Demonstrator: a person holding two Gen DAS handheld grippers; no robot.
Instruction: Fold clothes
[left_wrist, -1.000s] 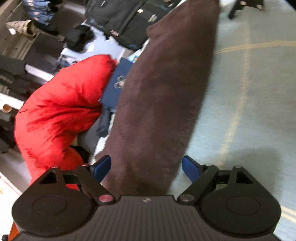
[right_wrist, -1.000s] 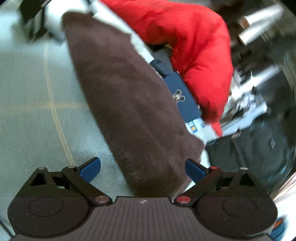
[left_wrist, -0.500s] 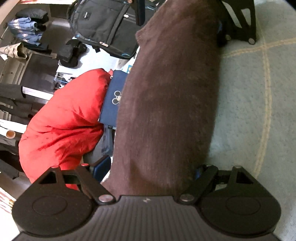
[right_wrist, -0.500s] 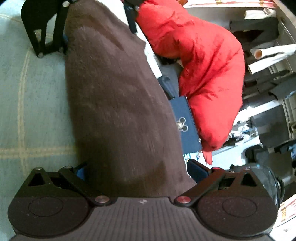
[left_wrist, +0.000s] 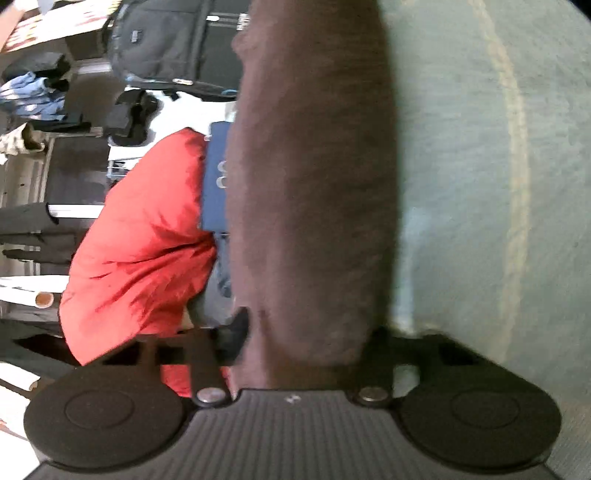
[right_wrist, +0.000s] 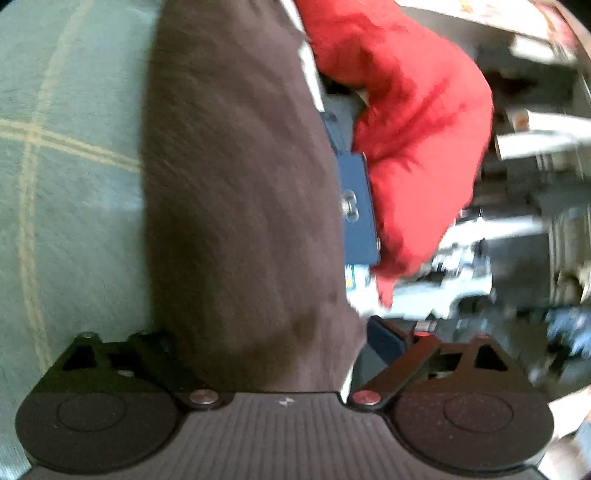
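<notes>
A long, folded brown fleecy garment (left_wrist: 310, 184) lies on a pale green cloth surface (left_wrist: 480, 184) and runs straight away from both cameras. My left gripper (left_wrist: 308, 328) straddles its near end, and the fingers are drawn in against both sides of the fabric, shut on it. In the right wrist view the same brown garment (right_wrist: 240, 184) fills the space between the fingers of my right gripper (right_wrist: 273, 339). These stand wide apart and open. The blue right pad (right_wrist: 384, 339) shows, while cloth covers the left one. Both views are motion-blurred.
A red puffy jacket (left_wrist: 147, 240) (right_wrist: 417, 147) and a navy blue item (left_wrist: 216, 184) (right_wrist: 356, 214) lie right beside the garment. A black backpack (left_wrist: 177, 48) sits beyond them. The green surface (right_wrist: 74, 184) has pale yellow lines. Shelves and clutter fill the background.
Both grippers slid forward so the garment's ends now sit between the fingers. The left fingers have closed inward onto the fabric, while the right fingers stay spread.
</notes>
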